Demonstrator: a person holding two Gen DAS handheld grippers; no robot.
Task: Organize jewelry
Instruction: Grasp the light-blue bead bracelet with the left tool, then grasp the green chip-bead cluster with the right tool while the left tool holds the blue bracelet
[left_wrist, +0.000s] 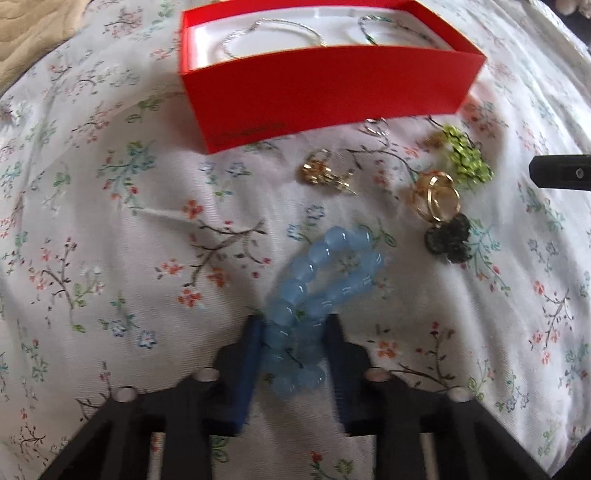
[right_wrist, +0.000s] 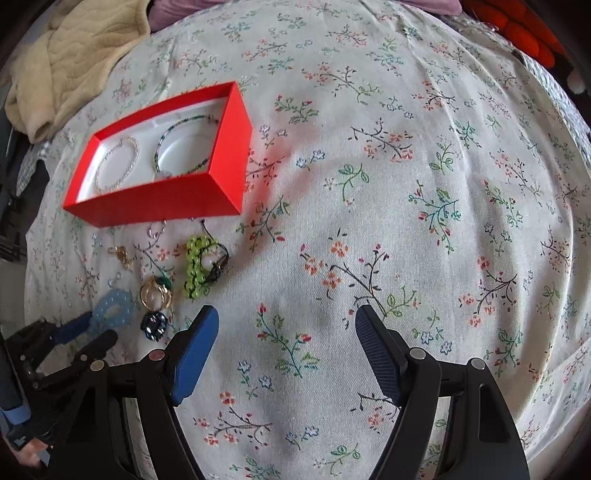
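My left gripper (left_wrist: 295, 325) is shut on a light blue bead bracelet (left_wrist: 325, 273), squeezing its near end between the blue pads just over the floral cloth; the bracelet also shows in the right wrist view (right_wrist: 112, 308). A red box (left_wrist: 332, 85) with a white insert stands beyond it and holds a silver bracelet (left_wrist: 269, 35) and a green beaded bracelet (right_wrist: 184, 147). Gold rings (left_wrist: 437, 197), a gold earring (left_wrist: 325, 173), a lime green bead piece (left_wrist: 467, 157) and a dark flower piece (left_wrist: 448, 240) lie loose on the cloth. My right gripper (right_wrist: 286, 321) is open and empty, over bare cloth to the right of the jewelry.
The floral bedsheet (right_wrist: 406, 184) covers the whole surface. A beige blanket (right_wrist: 70, 55) lies at the far left, an orange item (right_wrist: 517, 33) at the far right edge. A small silver ring (left_wrist: 375, 127) sits by the box's front wall.
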